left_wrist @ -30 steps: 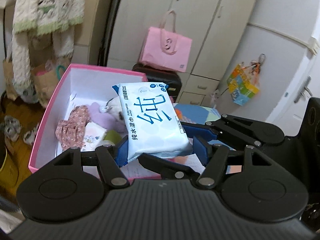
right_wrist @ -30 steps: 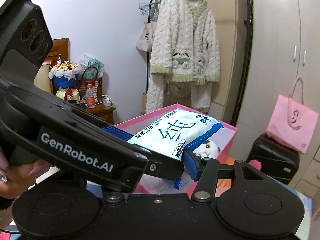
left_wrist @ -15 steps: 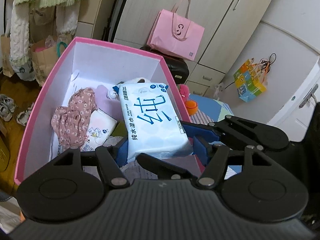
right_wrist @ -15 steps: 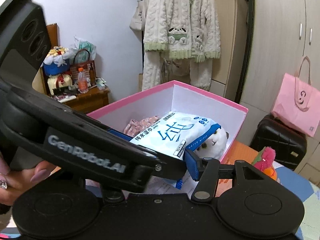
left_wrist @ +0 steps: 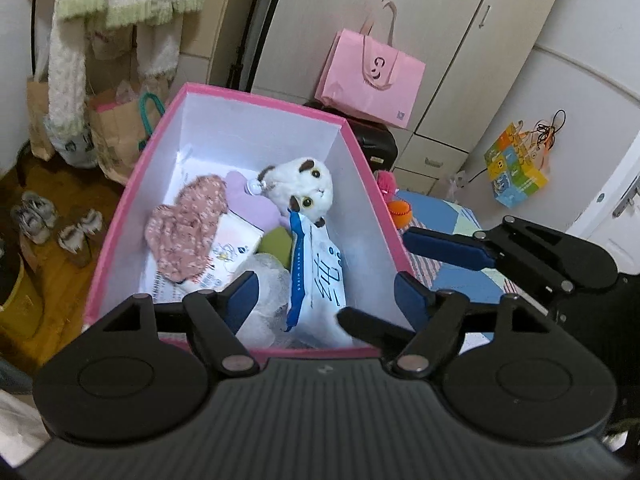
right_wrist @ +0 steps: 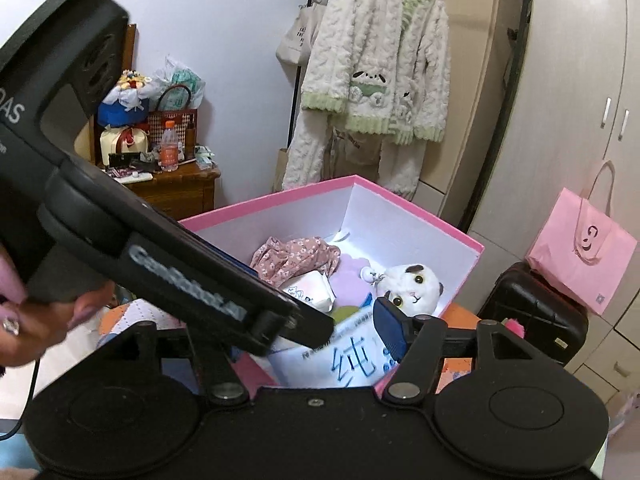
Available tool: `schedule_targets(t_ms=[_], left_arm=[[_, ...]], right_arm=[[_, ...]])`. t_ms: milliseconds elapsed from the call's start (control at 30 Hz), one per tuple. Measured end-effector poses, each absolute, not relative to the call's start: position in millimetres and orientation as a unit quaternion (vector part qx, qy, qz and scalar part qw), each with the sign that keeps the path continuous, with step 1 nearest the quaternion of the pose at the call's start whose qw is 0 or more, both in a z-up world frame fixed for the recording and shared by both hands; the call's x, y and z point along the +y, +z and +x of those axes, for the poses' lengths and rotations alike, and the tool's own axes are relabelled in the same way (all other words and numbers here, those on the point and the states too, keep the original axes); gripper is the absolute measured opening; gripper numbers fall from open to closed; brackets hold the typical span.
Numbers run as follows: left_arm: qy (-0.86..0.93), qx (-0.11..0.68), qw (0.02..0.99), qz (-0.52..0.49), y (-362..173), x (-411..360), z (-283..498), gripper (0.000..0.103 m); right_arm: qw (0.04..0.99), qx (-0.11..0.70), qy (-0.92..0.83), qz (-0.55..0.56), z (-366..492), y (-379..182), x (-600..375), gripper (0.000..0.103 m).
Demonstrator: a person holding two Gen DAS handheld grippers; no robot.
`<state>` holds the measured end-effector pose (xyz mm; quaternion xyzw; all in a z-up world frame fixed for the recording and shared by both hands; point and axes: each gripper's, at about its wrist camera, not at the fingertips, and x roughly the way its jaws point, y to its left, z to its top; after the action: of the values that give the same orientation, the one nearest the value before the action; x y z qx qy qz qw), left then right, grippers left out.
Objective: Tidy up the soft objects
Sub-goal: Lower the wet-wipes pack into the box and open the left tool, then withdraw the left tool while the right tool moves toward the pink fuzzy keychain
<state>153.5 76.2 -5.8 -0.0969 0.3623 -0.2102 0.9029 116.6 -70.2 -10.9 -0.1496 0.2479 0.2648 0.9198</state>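
A pink box (left_wrist: 360, 168) with white walls holds soft things: a floral cloth (left_wrist: 184, 224), a white plush cat (left_wrist: 304, 188), a lilac pad (left_wrist: 248, 204) and a tissue pack (left_wrist: 228, 252). The blue-and-white wet wipes pack (left_wrist: 316, 280) lies loose in the box against its right wall, on edge. My left gripper (left_wrist: 326, 292) is open above the box's near end, empty. In the right wrist view the box (right_wrist: 460, 240), the cat (right_wrist: 412, 284) and the pack (right_wrist: 352, 360) show. My right gripper (right_wrist: 340, 320) is open beside the left one, whose body hides its left finger.
A pink paper bag (left_wrist: 372, 80) sits on a black suitcase (left_wrist: 376, 144) behind the box. A fleece robe (right_wrist: 372, 72) hangs on a rack. A wooden nightstand (right_wrist: 176, 188) stands at the left. A pink and an orange toy (left_wrist: 394, 200) lie on the patterned surface right of the box.
Both grippers opened and let go of the wet wipes pack. The pack dropped into the box and turned onto its edge by the right wall.
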Motion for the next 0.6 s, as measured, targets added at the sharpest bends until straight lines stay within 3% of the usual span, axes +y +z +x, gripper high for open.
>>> schedule_targets(t_ms=[600], left_arm=[[-0.23,0.304,0.924,-0.022,55,62,79,0.078]], right_arm=[[0.928,0.22,0.263,-0.144,60,30,-112,0.07]])
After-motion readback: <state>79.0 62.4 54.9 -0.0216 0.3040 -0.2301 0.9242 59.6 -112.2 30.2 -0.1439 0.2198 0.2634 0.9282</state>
